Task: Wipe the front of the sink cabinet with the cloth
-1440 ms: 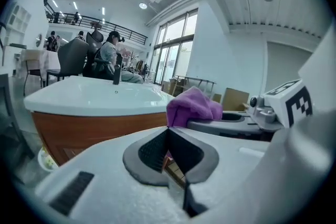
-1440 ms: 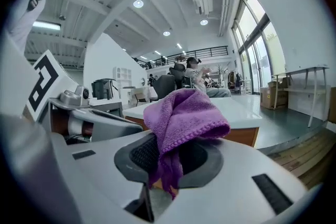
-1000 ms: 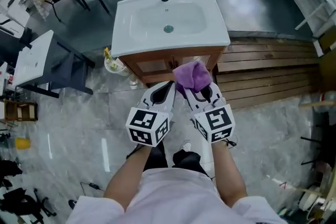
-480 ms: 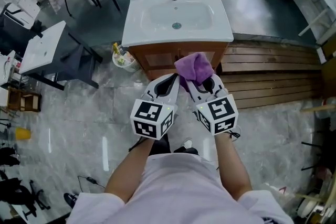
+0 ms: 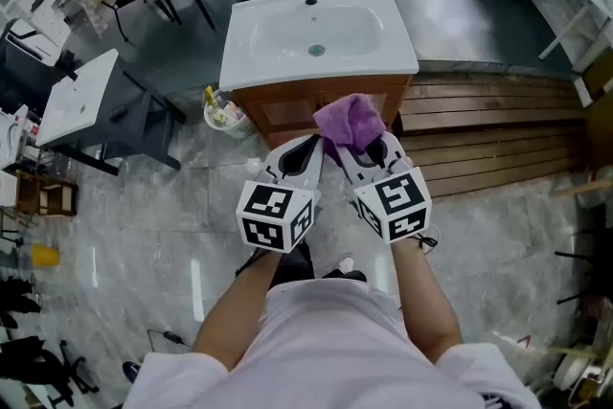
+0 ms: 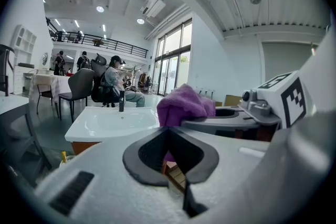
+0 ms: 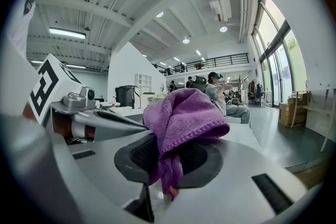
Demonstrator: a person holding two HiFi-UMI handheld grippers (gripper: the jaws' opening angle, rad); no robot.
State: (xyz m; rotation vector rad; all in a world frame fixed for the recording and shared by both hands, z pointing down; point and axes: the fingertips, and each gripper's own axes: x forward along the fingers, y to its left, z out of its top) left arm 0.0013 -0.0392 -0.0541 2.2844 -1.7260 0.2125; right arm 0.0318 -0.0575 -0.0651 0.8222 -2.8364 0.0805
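- Risk first: the cloth [image 5: 350, 123] was pinched only by a small fold in the right gripper [image 5: 368, 154], whose jaws were closed on it. I judged a hard drag across wood could pull it free.
- Its bunched mass stood above the jaws, so I might have rubbed hard plastic on the door instead of fabric.
- The left gripper [image 5: 308, 150] had its jaws together on nothing, just beside the right.
- The cloth was purple looped terry, soft and crumpled, held before the sink cabinet [image 5: 287, 116]; I could not tell whether it touched.
- The cabinet front looked like smooth brown wood under a glossy white basin [image 5: 316, 34].
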